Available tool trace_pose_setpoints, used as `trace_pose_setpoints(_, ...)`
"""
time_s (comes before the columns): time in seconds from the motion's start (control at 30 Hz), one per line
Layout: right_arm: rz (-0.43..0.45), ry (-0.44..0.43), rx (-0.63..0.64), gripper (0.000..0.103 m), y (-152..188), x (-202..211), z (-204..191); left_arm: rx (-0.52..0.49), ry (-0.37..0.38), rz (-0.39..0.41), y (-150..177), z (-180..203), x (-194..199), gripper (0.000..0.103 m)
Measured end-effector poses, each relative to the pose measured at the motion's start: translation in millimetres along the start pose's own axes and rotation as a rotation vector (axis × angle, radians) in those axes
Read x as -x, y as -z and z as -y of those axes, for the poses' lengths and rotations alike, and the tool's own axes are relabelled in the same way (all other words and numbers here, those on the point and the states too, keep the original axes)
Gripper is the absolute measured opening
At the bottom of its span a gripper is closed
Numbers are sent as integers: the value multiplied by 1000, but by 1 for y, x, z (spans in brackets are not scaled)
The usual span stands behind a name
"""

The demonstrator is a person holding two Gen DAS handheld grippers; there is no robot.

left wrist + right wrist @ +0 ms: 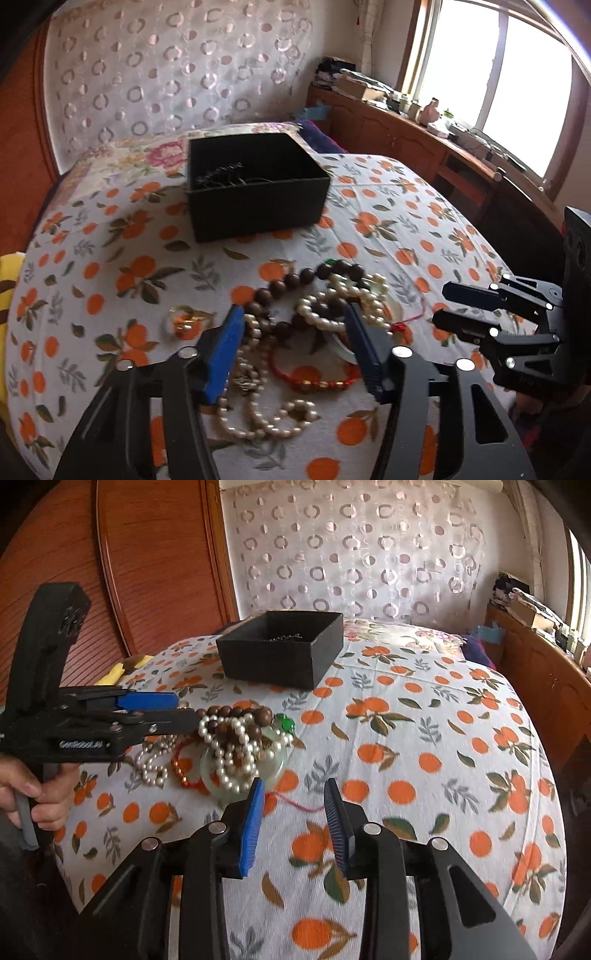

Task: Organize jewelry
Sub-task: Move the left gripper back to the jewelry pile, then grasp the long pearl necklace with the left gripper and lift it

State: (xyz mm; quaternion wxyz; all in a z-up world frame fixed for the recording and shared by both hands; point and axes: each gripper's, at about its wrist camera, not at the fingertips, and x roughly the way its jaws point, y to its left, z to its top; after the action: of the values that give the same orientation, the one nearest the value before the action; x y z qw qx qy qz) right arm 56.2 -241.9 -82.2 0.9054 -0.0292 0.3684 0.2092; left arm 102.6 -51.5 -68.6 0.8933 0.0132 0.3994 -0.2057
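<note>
Work from the pile of tangled jewelry near the bed's near edge. Aim for the black box toward the far edge, open-topped and already holding a thin chain.

Take the left claw as it stands: spread about halfway, angled down over the pile, pinching nothing yet. Note its pads flanking the pearls and the wooden beads where the two strands cross. Cannot tell whether either pad already brushes a bead.

Pick one strand, not the knot. Judging by the overlap, expect pearls, wooden beads and the jade bangle to drag each other if grabbed at the crossing. Better to shift toward a free loop, such as the pearl loop nearest the bed's near edge or the red bracelet lying mostly apart. Close across the strand so a bead seats between the pads. Round beads will likely squirt out of a grip on the tip alone.

Use the right claw as a helper. See it also spread and empty, just short of the pile on the side nearer the window, above a red cord. Press it down on the bangle or a neighbouring strand while lifting with the left.

Lift slowly and straight up. Stop if a second piece rises too. Leave the gold ring, lying alone beside the pile, for a separate pinch.
</note>
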Motion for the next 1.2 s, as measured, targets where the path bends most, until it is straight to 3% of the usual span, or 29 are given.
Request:
trace_pose_setpoints(0.13, -7, 10, 3, 37, 7, 0, -2, 16, 40, -24, -1, 5, -8, 47)
trace_pose_setpoints(0.43, 3, 2, -4, 37, 12, -2, -2, 63, 53, -51, -5, 2, -22, 46)
trace_pose_setpoints(0.8, 4, 8, -2, 37, 14, -2, -4, 87, 107, -10, -1, 6, -15, 7)
trace_pose_setpoints(1.2, 2, 7, -3, 37, 14, -2, -3, 58, 77, 80, 0, 12, 23, 6)
